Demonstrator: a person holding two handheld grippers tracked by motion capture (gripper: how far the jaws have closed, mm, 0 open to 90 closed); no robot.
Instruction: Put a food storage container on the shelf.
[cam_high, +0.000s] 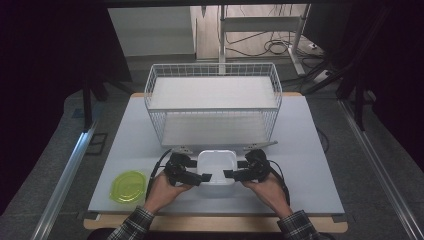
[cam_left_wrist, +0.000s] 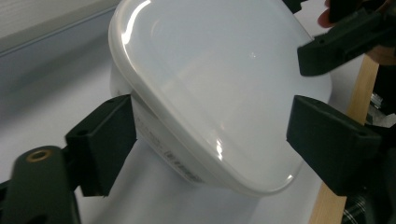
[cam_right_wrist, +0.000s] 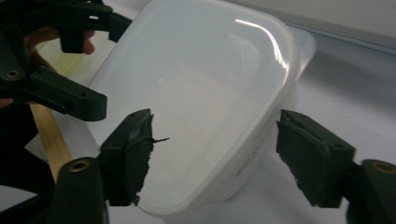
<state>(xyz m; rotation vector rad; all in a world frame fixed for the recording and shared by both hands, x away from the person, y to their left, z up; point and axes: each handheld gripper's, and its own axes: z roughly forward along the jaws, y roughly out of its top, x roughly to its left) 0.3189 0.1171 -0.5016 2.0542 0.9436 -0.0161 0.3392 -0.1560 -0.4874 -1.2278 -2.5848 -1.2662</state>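
High view: white plastic container (cam_high: 217, 165) at table's (cam_high: 310, 165) 6 o'clock edge, left gripper (cam_high: 202, 178) and right gripper (cam_high: 227, 174) straddling opposite walls, jaws spread, not pinching. Close evenly, then lift level.

We look along our left gripper (cam_left_wrist: 212, 140) at a white plastic container (cam_left_wrist: 210, 88), open side up and tilted in the frame, standing on the pale worktop (cam_left_wrist: 46, 93). Our two black fingers (cam_left_wrist: 105, 140) straddle its near corner: one sits right at the outer wall, the other over the rim, with gaps visible. Beyond the container, the right gripper (cam_left_wrist: 345, 35) reaches its far edge. The worktop's wooden edge (cam_left_wrist: 364, 88) runs alongside.
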